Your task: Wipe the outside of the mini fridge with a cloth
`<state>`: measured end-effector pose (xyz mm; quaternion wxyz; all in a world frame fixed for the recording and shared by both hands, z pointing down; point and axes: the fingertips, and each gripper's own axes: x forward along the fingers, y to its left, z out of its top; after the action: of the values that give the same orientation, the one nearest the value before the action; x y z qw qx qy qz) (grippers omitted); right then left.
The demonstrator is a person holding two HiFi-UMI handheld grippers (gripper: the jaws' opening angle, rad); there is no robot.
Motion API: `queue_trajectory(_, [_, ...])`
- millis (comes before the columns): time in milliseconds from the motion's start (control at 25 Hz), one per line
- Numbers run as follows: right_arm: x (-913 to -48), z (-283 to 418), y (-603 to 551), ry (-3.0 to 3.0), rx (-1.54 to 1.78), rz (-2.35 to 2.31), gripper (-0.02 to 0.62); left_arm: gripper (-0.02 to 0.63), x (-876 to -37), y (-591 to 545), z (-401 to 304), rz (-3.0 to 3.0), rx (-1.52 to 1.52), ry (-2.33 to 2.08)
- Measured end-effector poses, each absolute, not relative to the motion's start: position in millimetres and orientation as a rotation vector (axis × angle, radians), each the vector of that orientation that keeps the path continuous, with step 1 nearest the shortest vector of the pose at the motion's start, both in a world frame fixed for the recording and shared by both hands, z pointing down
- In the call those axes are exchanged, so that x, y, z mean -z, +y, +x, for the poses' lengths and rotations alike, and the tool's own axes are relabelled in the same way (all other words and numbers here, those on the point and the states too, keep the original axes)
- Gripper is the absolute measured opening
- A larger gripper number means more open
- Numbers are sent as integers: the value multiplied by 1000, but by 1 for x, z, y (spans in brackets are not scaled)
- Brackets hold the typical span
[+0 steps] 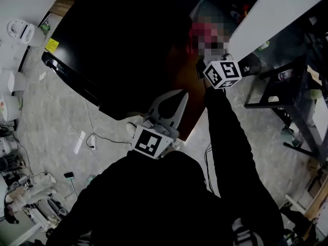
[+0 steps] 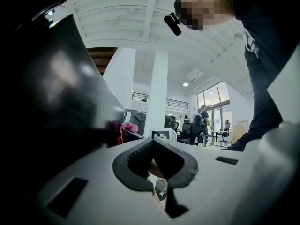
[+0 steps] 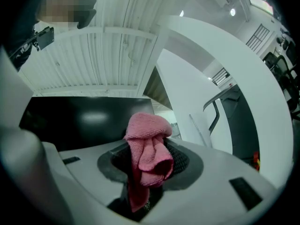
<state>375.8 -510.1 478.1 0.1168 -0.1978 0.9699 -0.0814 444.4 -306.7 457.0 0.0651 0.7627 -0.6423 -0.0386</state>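
Cloth (image 3: 146, 135), pink: I grip it in jaws of right gripper (image 3: 149, 161), upper centre of frame; mini fridge (image 1: 118, 45) just left; left gripper (image 2: 153, 144) jaws closed, empty.

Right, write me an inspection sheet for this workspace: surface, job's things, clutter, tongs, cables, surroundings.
Surface: grey stone-pattern floor; the fridge stands on it.
Job's things: black mini fridge with a yellow label near one corner; pink cloth, bunched up.
Clutter: white appliances on the floor at the left edge of the head view.
Grippers: right tongs shut on the pink cloth, held at the fridge's side; left tongs shut with nothing between them, near the fridge's front corner.
Cables: white cable lying loose on the floor beside the fridge.
Surroundings: white table and a black frame to the right.
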Motion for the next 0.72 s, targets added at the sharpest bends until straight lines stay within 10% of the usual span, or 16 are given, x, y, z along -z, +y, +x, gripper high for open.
queue_trajectory(720, [-475,464,-379,2880,213,-657,146,6,-460,-233,470,2460,88,-1787])
